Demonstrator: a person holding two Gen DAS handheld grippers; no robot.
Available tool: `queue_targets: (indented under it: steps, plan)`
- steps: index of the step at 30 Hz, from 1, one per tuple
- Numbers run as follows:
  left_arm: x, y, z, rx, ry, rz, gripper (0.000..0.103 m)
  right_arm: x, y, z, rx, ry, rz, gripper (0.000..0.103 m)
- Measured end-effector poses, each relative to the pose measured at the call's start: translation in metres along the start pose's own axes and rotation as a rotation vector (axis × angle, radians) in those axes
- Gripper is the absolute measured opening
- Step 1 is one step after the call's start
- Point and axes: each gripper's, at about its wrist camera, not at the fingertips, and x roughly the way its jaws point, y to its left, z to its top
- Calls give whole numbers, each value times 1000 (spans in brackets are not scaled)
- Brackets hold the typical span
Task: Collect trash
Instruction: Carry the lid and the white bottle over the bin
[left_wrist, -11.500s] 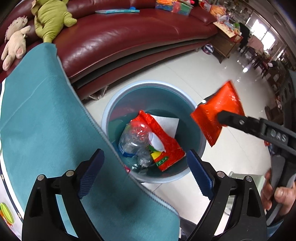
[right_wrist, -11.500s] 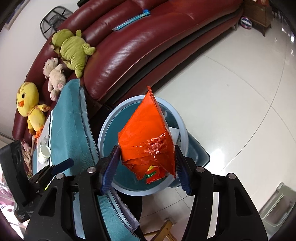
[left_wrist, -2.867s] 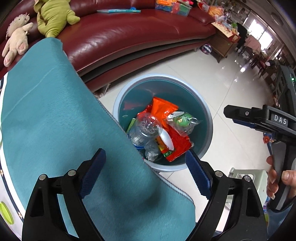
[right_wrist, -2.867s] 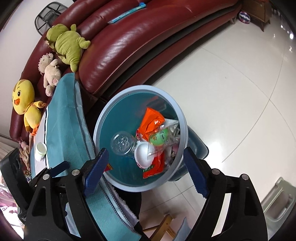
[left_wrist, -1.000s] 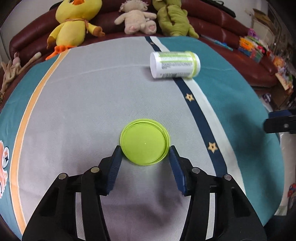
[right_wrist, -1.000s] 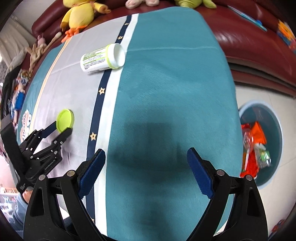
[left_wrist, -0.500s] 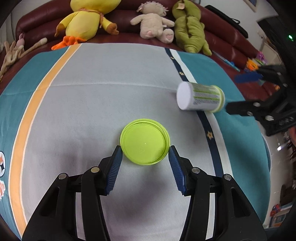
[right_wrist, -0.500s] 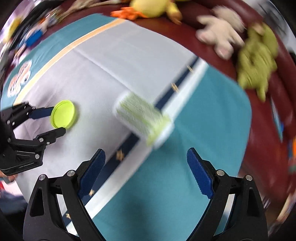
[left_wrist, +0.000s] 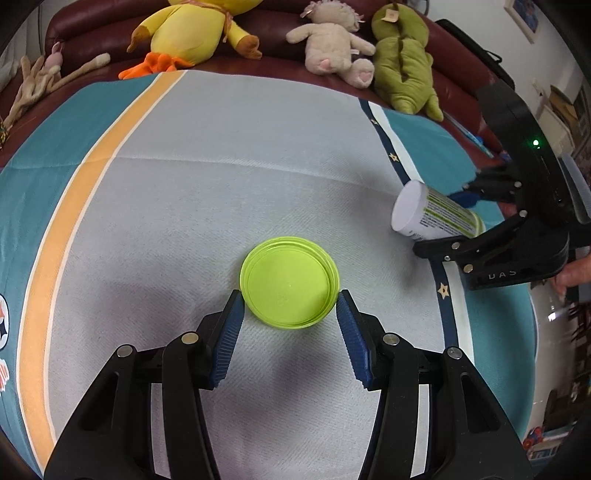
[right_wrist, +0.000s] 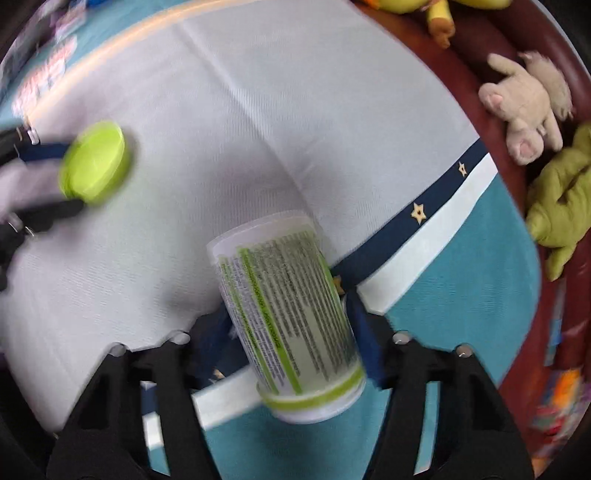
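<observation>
Lime-green round plastic lid (left_wrist: 290, 282) lies flat, the left gripper (left_wrist: 290, 306) clamped on its rim. To its right, the right gripper (right_wrist: 291, 325), jaws just closing, straddles the white green-labelled plastic canister (right_wrist: 284, 317); contact is blurred

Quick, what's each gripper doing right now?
Left gripper: shut on the green lid.
Right gripper: jaws have just been closing around the lying canister; too blurred to confirm the grip.
</observation>
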Motion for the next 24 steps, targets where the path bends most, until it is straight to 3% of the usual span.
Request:
queue_targets:
  steps: [2, 10, 19, 24]
  plan:
    - [0, -3, 0, 4, 2, -4, 53, -1, -3, -9, 80, -3, 1, 55]
    - [-8, -44, -3, 80, -9, -37, 53, -28, -18, -81, 448, -122, 172, 55]
    - [-15, -139, -16, 223, 3, -126, 53, -70, -56, -208, 823, -281, 279, 55]
    - [-9, -211, -26, 332, 30, -193, 53, -93, -81, -290, 1002, -371, 279, 55]
